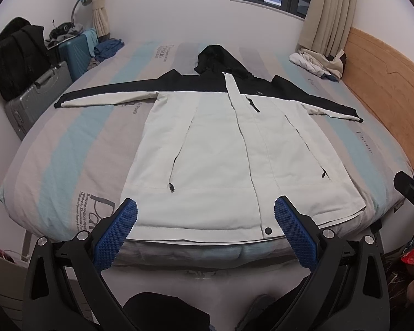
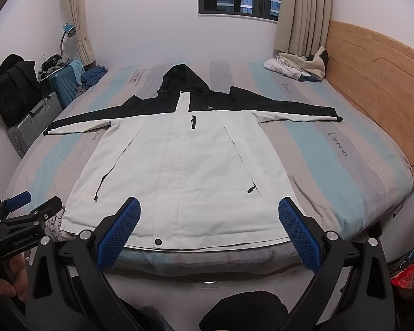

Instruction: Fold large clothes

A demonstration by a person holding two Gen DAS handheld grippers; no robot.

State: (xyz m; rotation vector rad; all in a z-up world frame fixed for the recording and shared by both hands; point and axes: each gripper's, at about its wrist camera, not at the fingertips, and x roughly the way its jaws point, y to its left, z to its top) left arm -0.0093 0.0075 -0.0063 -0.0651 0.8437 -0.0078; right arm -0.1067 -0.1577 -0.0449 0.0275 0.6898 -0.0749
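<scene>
Over on the left there's a grey hard case [image 2: 34,122] and a teal suitcase [image 2: 63,84] against the wall. The left gripper [image 1: 205,215] has its blue pads spread wide, gripping nothing; from the right camera you can read "GenRobot.AI" on its body. Middle of the bed [image 2: 345,182]: the white and black jacket [image 2: 185,165] lies flat, front up, sleeves out, hood away from the camera, hem at the near edge. The striped sheet has "Parisian" printed on it. The right gripper [image 2: 209,215] is also spread wide and empty, hovering by the hem. Wooden headboard [image 2: 372,82] on the right.
</scene>
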